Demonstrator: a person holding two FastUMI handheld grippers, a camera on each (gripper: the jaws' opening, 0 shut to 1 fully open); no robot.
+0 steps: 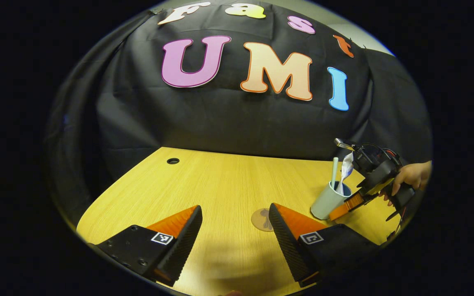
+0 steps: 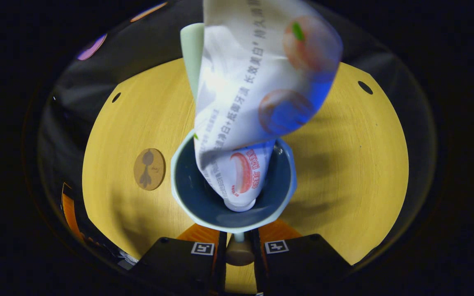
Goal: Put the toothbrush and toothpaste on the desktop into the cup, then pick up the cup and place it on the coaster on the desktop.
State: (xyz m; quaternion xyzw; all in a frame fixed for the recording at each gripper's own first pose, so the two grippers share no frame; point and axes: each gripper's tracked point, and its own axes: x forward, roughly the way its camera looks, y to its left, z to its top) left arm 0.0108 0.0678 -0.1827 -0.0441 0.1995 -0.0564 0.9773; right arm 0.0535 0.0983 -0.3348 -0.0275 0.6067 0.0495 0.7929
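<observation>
Toothpaste (image 2: 257, 82) and toothbrush (image 2: 191, 49) stand in the cup (image 2: 179, 193); right gripper (image 1: 346, 207) jaws clamp its rim, left gripper (image 1: 235, 230) jaws apart; lift level, steer to coaster (image 2: 149, 169)

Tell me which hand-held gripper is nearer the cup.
Right. The right hand-held gripper is at the cup, fingers closed on its wall; the left hand-held gripper hangs open, well apart, near the coaster.

Your left gripper view looks low across the table (image 1: 228, 181) toward the wall; your right gripper view peers steeply down, close above the cup (image 2: 233, 185). Both share the coaster (image 1: 263, 219).
</observation>
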